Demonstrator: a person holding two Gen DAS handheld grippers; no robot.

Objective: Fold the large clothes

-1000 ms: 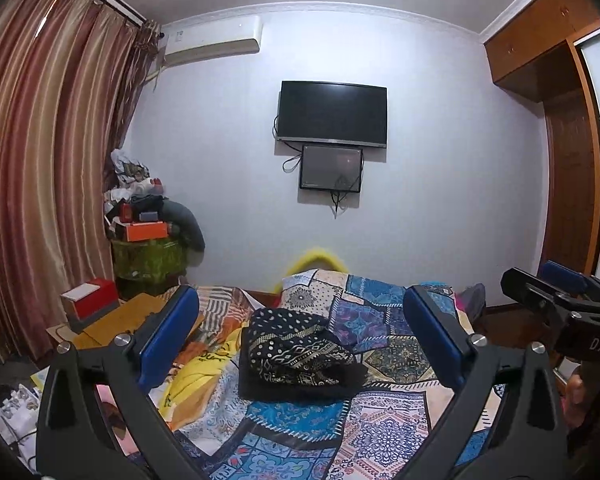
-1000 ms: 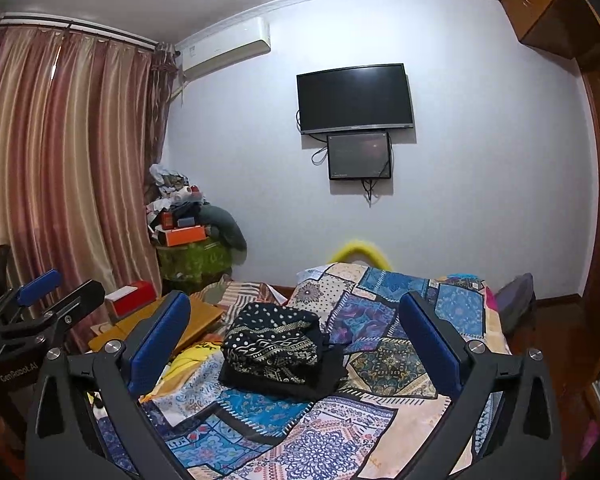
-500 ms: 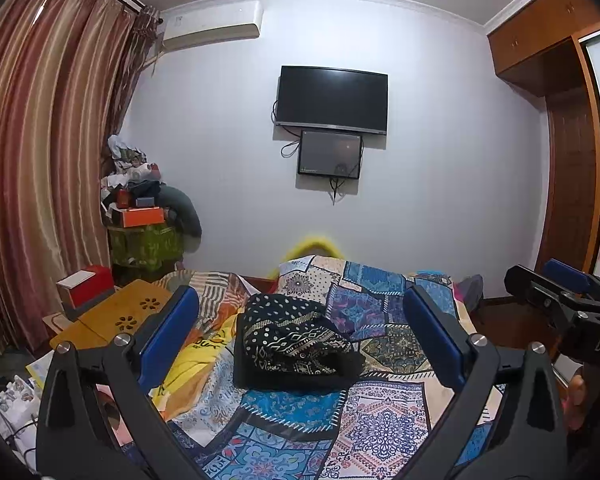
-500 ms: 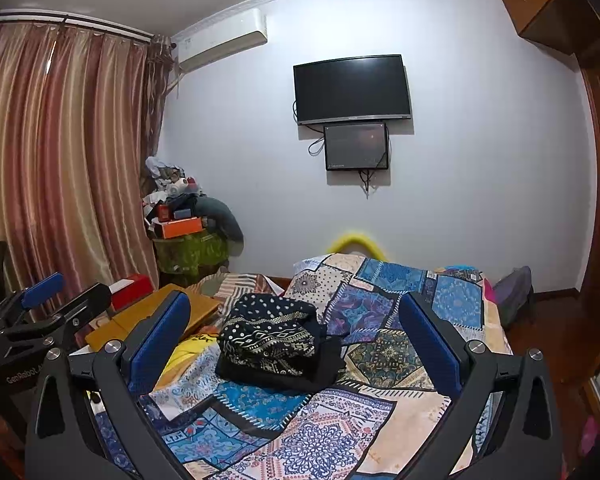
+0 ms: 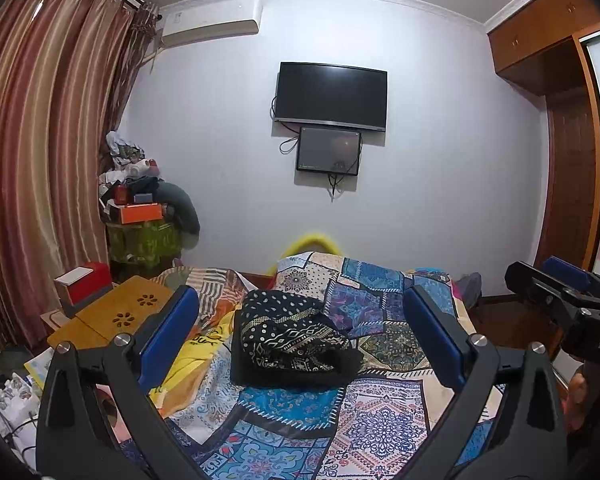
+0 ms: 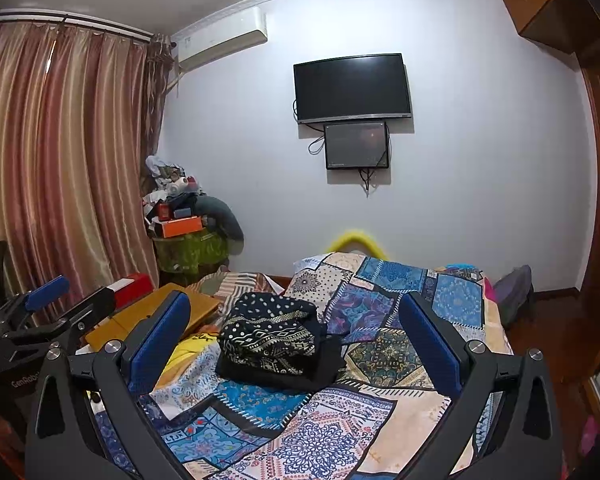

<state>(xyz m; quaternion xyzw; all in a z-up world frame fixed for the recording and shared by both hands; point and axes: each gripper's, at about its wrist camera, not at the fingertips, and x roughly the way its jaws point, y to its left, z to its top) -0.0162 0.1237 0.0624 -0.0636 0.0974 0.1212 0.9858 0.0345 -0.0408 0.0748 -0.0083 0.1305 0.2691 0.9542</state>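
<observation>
While both grippers hang above the near end of the bed, the dark patterned garment (image 5: 294, 340) sits in a compact bundle at the centre of each frame, resting on the patchwork bedspread (image 5: 384, 424) and touched by neither tool. The left gripper (image 5: 300, 336) has its blue pads spread wide with nothing between them, and the right gripper (image 6: 296, 340) is likewise wide apart and empty.

The main risk, as I judge it, is the cloth itself — the bundle looks soft and layered, so a pinch on a loose top fold could drag the whole stack out of shape rather than lift one clean edge. The busy bedspread beneath is another trap: a pad that reaches too deep may catch the cover along with the garment.

A yellow cloth (image 5: 204, 348) lies just beside the bundle at lower left, near enough to be snagged. Further left a wooden lap table (image 5: 112, 320) and a red box (image 5: 86, 282) crowd the bed's edge, limiting room to spread a large piece that way. Far off, the television (image 5: 331, 96) and curtain (image 5: 40, 160) pose no obstacle.
</observation>
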